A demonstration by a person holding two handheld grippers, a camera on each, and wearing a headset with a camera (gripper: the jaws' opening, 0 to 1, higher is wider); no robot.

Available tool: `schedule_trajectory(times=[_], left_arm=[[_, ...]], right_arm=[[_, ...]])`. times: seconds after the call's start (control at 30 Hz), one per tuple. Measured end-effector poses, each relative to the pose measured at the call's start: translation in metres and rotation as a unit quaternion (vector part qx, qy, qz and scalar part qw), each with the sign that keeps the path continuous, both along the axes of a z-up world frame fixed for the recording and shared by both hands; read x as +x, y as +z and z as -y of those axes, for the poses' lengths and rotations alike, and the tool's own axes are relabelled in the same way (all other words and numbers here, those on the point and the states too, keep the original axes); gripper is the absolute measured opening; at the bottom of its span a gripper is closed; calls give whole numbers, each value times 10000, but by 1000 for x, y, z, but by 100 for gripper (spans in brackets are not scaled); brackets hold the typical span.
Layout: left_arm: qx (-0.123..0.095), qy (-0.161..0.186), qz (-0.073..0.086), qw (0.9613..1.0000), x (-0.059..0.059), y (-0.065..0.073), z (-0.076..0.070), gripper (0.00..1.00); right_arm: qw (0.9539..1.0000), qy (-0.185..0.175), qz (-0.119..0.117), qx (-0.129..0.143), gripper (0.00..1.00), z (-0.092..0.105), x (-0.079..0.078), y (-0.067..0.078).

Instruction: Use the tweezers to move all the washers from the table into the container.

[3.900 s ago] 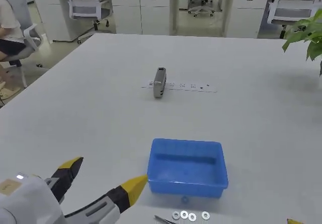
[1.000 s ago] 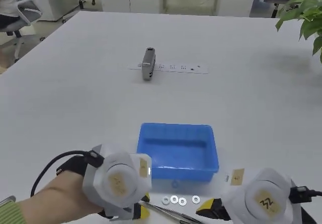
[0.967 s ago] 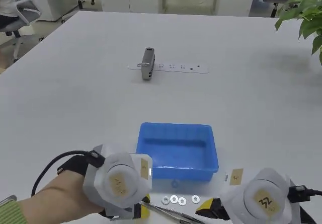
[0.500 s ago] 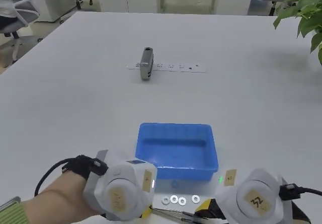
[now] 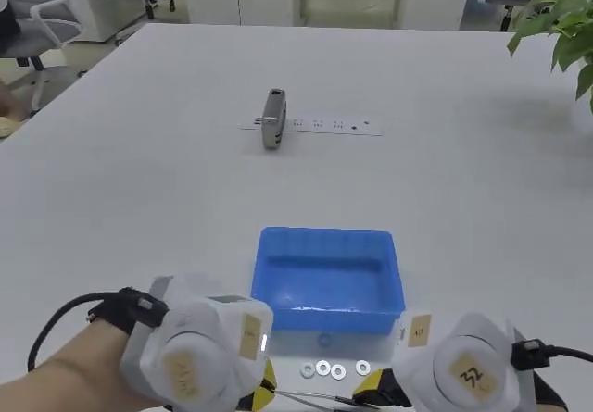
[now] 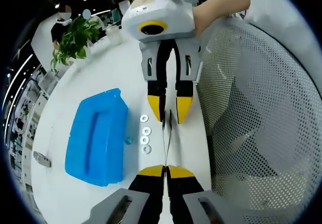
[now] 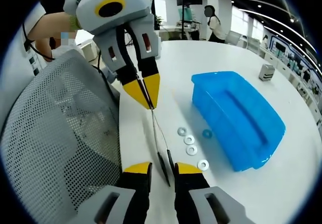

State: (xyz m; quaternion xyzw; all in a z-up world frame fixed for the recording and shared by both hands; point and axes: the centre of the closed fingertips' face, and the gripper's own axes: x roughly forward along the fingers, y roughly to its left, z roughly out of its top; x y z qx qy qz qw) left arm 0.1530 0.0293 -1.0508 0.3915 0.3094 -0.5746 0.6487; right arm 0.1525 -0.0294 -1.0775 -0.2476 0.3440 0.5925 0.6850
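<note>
My left gripper (image 6: 165, 170), earlier spread wide off to the left of the blue container (image 5: 324, 318), has come in. Its jaws are now closed together on one end of the tweezers (image 6: 166, 138). My right gripper (image 7: 163, 169) has come in too and faces it from the other side. Its jaws stand narrow, one on each side of the tweezers' other end, and I cannot tell whether they press it. The tweezers run between the two grippers along the near edge of the table (image 5: 185, 181). Four washers (image 5: 322, 368) lie in a short row on the table, just beside the tweezers, between them and the container's front wall. A mesh chair back (image 6: 251, 133) stands past the table edge.
</note>
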Motion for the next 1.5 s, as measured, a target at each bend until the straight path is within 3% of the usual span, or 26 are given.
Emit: schedule_trajectory(times=[0.33,0.47,0.57,0.67,0.9,1.2,1.5], left_arm=[[-286,6,150,9995,-8,40,8,0],[-310,-19,166,9994,-10,49,13,0],[-391,32,85,9992,-10,53,16,0],[-436,95,45,9990,-9,56,19,0],[-505,216,207,9983,-1,74,24,0],[-364,171,401,9984,10,83,19,0],[-291,115,409,9987,18,84,20,0]], right_arm=[[9996,232,75,138,12,-10,-3,6],[9982,516,286,139,11,-16,-4,9],[9964,685,471,136,9,-21,-5,12],[9961,680,486,282,7,-27,-3,19],[9954,622,508,531,6,-37,4,31],[9942,538,624,688,7,-48,19,39],[9934,604,729,648,7,-61,27,37]])
